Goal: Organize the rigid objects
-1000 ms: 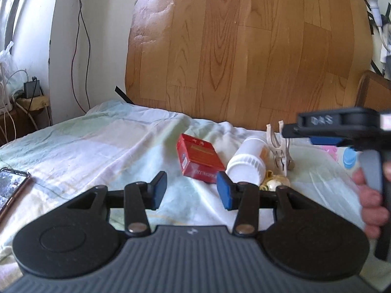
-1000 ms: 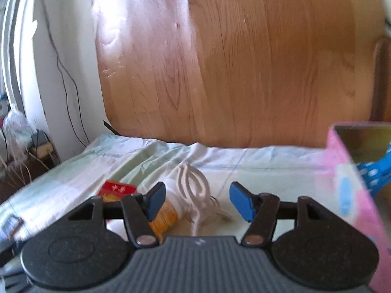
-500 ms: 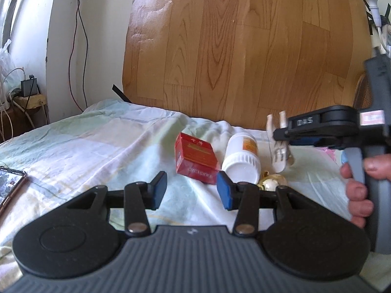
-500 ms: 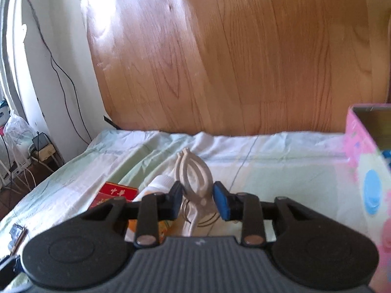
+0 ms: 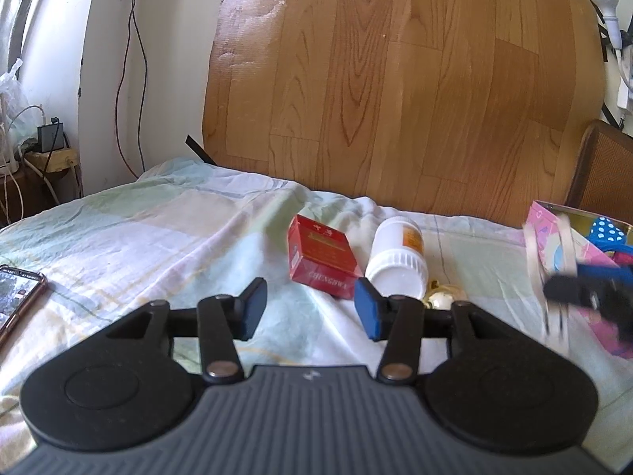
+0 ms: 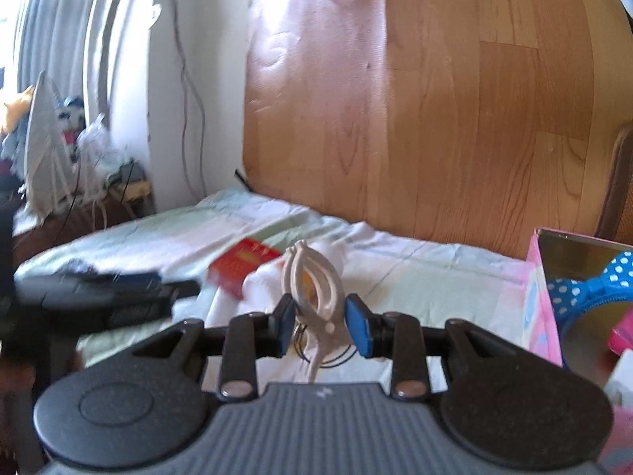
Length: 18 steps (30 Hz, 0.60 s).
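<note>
My right gripper (image 6: 321,326) is shut on a cream plastic clip (image 6: 313,291) and holds it above the bed, left of the pink box (image 6: 540,301). In the left wrist view the clip (image 5: 548,261) shows blurred at the right, in front of the pink box (image 5: 544,217). My left gripper (image 5: 310,310) is open and empty, low over the sheet. Beyond it lie a red cigarette pack (image 5: 320,257), a white pill bottle (image 5: 397,257) on its side and a small gold ball (image 5: 443,299).
A phone (image 5: 18,297) lies on the sheet at the left edge. A blue dotted item (image 6: 593,289) sits inside the pink box. A wooden headboard (image 5: 395,79) stands behind the bed. Cables and a power strip (image 5: 47,146) are at the far left.
My right gripper closed on the clip, lifted it off the bed and carried it right toward the pink box. My left gripper stayed open and almost still.
</note>
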Each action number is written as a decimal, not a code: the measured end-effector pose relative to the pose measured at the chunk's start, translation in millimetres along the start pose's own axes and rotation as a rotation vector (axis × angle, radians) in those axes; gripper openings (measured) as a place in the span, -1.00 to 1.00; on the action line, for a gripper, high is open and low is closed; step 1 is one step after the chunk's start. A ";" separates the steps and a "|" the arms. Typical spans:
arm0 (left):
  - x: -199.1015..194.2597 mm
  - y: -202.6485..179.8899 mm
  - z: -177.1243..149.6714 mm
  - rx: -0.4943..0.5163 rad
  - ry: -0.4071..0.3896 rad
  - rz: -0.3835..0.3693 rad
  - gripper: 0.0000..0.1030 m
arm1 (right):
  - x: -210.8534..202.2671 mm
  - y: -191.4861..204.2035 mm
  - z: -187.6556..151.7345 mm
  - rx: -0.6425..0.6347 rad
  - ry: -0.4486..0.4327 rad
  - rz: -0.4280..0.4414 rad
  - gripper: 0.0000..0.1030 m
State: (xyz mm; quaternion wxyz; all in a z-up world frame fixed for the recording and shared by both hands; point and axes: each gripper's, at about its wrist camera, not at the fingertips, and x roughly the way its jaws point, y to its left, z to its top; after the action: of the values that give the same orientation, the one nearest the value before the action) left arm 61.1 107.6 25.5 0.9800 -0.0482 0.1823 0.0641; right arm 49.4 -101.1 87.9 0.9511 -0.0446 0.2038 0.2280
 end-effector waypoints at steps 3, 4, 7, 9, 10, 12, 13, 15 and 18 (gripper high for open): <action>0.1 1.7 0.1 -0.008 0.001 0.001 0.00 | -2.1 8.3 -9.3 -0.034 0.024 0.002 -0.44; 0.2 2.2 0.2 -0.010 0.002 0.001 0.00 | -1.2 10.6 -11.5 -0.042 0.036 0.002 -0.44; 0.6 2.9 0.3 -0.013 0.005 0.000 0.00 | 0.4 18.1 -18.5 -0.078 0.078 -0.004 -0.42; 0.5 2.9 0.4 -0.012 0.005 -0.001 0.00 | 2.9 27.4 -22.3 -0.138 0.099 -0.032 -0.26; 0.5 2.9 0.5 -0.013 0.005 -0.001 0.00 | 4.3 31.1 -23.7 -0.161 0.107 -0.040 -0.13; 0.5 2.9 0.4 -0.015 0.006 -0.002 0.00 | 1.8 34.5 -26.8 -0.176 0.095 -0.045 -0.07; 0.2 2.8 0.5 -0.017 0.006 -0.002 0.00 | -0.8 35.1 -26.8 -0.173 0.088 -0.042 -0.04; 0.4 3.0 0.7 -0.021 0.010 -0.005 0.00 | -8.7 34.1 -28.3 -0.155 0.070 -0.035 -0.02; 0.9 3.5 1.0 -0.026 0.012 -0.009 0.00 | -20.3 29.3 -29.8 -0.120 0.050 -0.024 -0.03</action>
State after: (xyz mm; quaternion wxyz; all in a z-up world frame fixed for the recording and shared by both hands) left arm 61.7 111.3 25.9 0.9784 -0.0620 0.1873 0.0615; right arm 8.7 -88.7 69.2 0.9439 -0.1099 0.2131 0.2271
